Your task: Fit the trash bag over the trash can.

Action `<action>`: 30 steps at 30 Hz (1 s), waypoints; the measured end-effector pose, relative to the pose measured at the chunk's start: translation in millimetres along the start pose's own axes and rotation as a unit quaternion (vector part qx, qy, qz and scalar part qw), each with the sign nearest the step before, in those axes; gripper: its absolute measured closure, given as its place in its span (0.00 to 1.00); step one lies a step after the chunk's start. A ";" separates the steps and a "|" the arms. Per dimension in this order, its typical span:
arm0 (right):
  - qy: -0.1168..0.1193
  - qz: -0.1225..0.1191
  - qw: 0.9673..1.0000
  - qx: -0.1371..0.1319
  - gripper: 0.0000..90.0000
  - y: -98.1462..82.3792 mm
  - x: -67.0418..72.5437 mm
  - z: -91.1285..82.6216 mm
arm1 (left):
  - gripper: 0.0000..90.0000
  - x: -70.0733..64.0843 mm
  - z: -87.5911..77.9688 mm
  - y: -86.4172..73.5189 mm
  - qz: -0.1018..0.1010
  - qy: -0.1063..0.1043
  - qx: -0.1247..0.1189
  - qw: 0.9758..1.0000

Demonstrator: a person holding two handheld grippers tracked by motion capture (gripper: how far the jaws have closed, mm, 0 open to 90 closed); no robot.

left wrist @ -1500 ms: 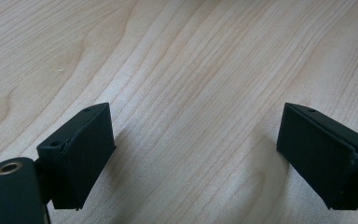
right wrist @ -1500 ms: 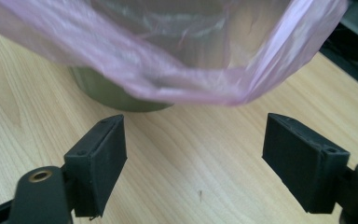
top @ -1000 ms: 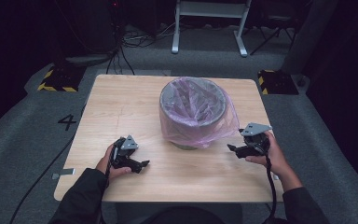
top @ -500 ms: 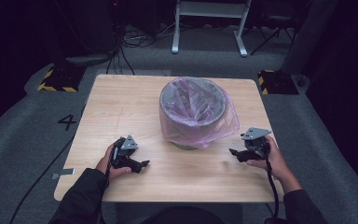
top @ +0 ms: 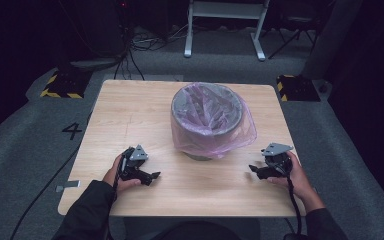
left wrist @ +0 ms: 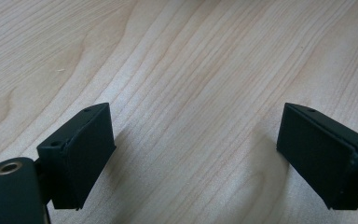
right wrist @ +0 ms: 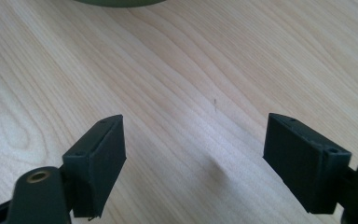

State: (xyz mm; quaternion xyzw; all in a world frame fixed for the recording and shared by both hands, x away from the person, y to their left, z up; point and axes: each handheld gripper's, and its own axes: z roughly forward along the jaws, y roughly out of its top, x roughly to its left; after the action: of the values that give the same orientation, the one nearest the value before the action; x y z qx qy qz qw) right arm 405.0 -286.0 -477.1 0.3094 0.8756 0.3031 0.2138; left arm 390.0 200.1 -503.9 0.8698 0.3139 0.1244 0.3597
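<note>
A grey round bin [top: 207, 122] lined with a pink translucent bag [top: 242, 135] stands at the middle of the wooden table [top: 130, 115]. My left gripper [top: 153, 176] rests low over the table near its front left, open, with bare wood between its jaws [left wrist: 196, 154]. My right gripper [top: 253, 169] is at the front right, just off the bag's lower edge, also open over bare wood [right wrist: 193, 158]. A dark green rim of the bin's base [right wrist: 116, 2] peeks in at the top of the right gripper view.
The table's front edge runs just behind both hands. Cables lie on the grey floor to the left, and a white metal frame [top: 225, 25] stands beyond the table. Yellow-black marked blocks [top: 60, 85] sit at the far corners.
My right gripper has drifted down and a little toward the table's front edge. The left gripper and the bin have stayed where they were.
</note>
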 end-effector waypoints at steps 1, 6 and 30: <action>0.000 0.002 1.000 0.000 0.24 -1.4 0.5 -0.2 | 0.12 0.0 0.0 0.0 0.000 0.000 0.000 1.000; 0.005 0.010 1.000 -0.007 0.23 -9.4 2.7 -1.2 | 0.12 0.0 0.0 0.0 0.000 0.000 0.000 1.000; -0.006 0.096 0.995 -0.041 0.17 -45.9 2.2 -7.3 | 0.12 0.0 0.0 0.0 0.000 0.000 0.000 1.000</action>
State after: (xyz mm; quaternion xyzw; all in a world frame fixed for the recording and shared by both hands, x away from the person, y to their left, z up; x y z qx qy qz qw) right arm 380.4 -316.0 -502.7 0.3847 0.8272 0.3563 0.2019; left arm 390.1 200.1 -503.9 0.8699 0.3138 0.1245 0.3597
